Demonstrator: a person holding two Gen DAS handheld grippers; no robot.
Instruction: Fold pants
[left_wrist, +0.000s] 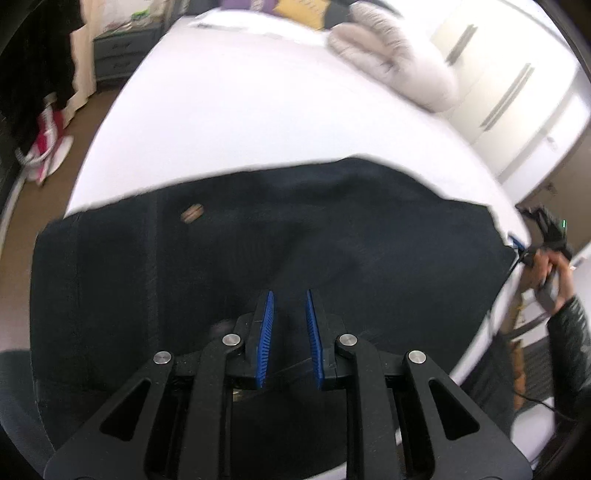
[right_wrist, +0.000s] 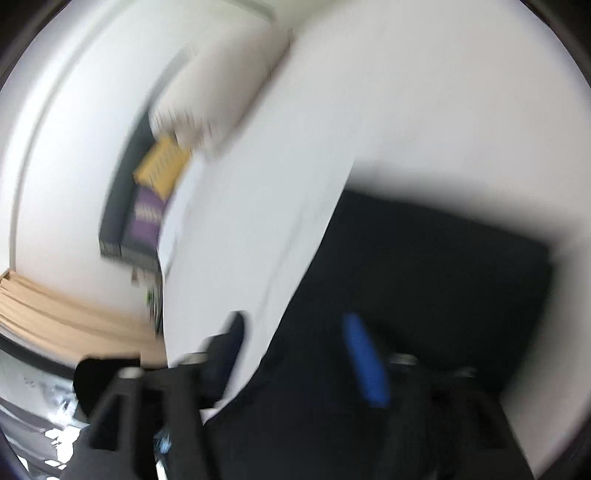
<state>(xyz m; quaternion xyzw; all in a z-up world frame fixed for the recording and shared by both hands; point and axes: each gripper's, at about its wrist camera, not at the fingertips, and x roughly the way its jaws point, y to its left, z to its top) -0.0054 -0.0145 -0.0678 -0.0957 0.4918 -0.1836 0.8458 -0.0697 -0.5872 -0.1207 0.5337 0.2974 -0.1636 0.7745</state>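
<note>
I have the black pants (left_wrist: 258, 236) lying flat on the white bed (left_wrist: 229, 110), already brought into a broad dark rectangle with a fairly straight far edge, so I judge at least one fold is made and the narrowing folds are left. My left gripper (left_wrist: 289, 314) is over the near edge with its blue pads (left_wrist: 266, 332) drawn close together; dark cloth seems to run up between them, though I cannot tell for sure that it is pinched. My right gripper (right_wrist: 295, 343) is released, its fingers spread wide over the cloth's edge with nothing clamped, in a badly blurred view.
</note>
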